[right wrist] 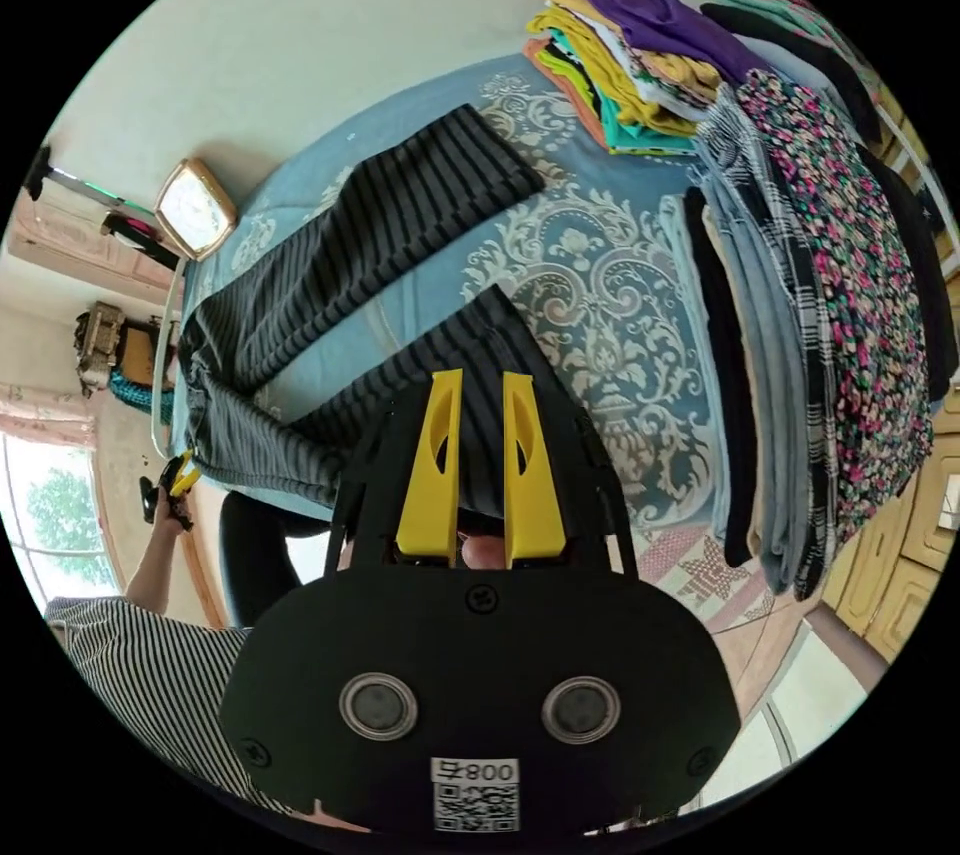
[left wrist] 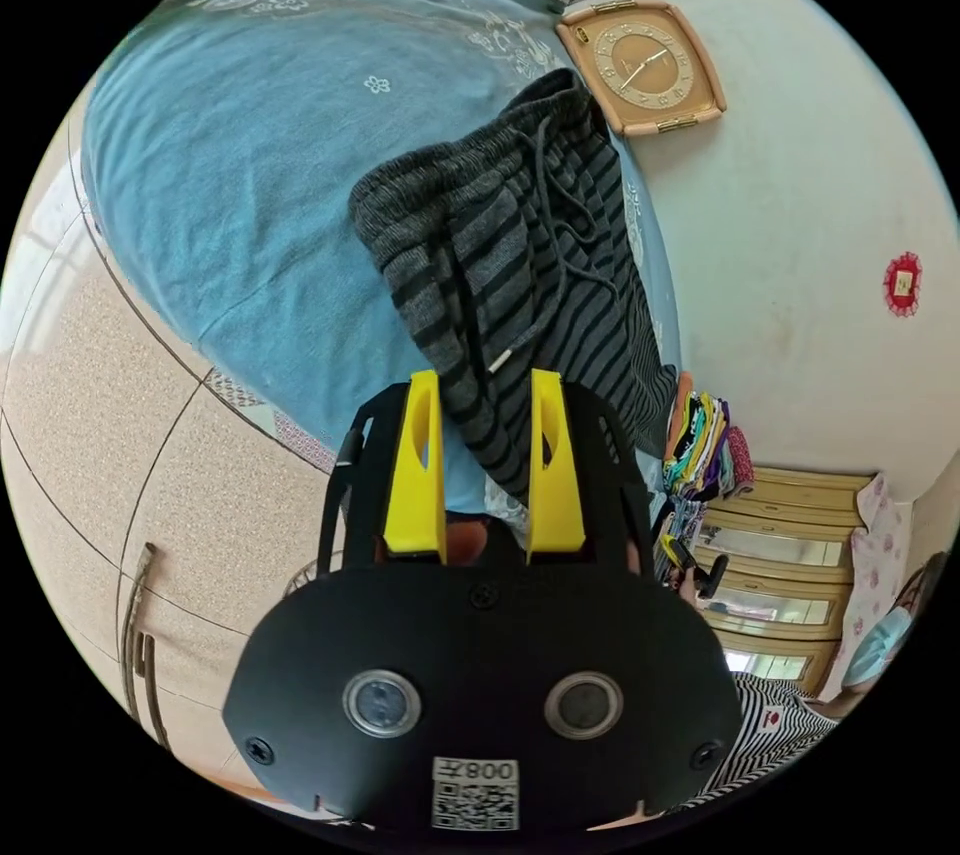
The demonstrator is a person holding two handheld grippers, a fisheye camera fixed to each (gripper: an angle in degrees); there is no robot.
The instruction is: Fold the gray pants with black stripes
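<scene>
Gray striped pants (right wrist: 400, 225) are spread unfolded at frame centre on the bed (right wrist: 600, 295); left gripper (left wrist: 486, 405) and right gripper (right wrist: 470, 415) apparently straddle fabric, jaws parted; folding remains.

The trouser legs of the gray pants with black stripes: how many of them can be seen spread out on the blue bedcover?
2. One leg lies toward the square clock; the other leg runs to the right gripper.
</scene>
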